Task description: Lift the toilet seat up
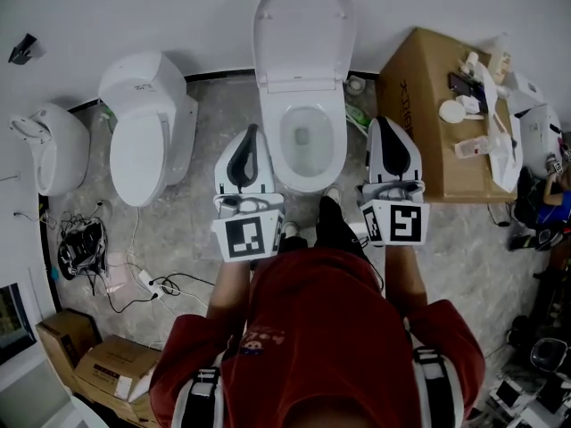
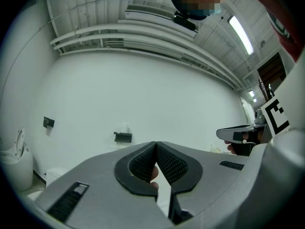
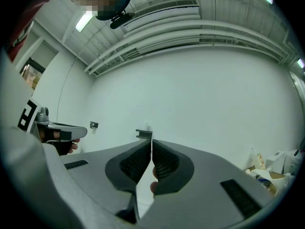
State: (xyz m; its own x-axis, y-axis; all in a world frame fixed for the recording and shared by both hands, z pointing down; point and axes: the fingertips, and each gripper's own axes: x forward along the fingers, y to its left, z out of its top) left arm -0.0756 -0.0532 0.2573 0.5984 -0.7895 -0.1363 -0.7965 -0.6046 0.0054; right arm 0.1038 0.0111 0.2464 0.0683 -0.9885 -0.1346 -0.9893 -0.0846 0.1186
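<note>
Head view, near to far. Nearest the person, the left tongs [image 1: 252,134] and right tongs [image 1: 382,123] are held level at matching height, one on each side of the toilet bowl [image 1: 278,163]. In both gripper views the jaws meet at their tips with nothing between them (left tongs [image 2: 156,144], right tongs [image 3: 151,141]), so both are closed and empty and point at the bare wall.

The bowl lies between the tongs and slightly ahead of them. Its long axis runs straight away from the person, front edge nearest and hinge at the far end. The left tongs sit just beside the bowl's left flank, while the right tongs stand a little further off, closer to the cardboard box [image 1: 419,87].

Beyond the bowl a raised panel [image 1: 301,25] leans upright against the wall. Whether the toilet seat is folded up with it or rests on the rim cannot be told. If it is down, the lift would start at the near front edge — the left tongs appear better placed.
</note>
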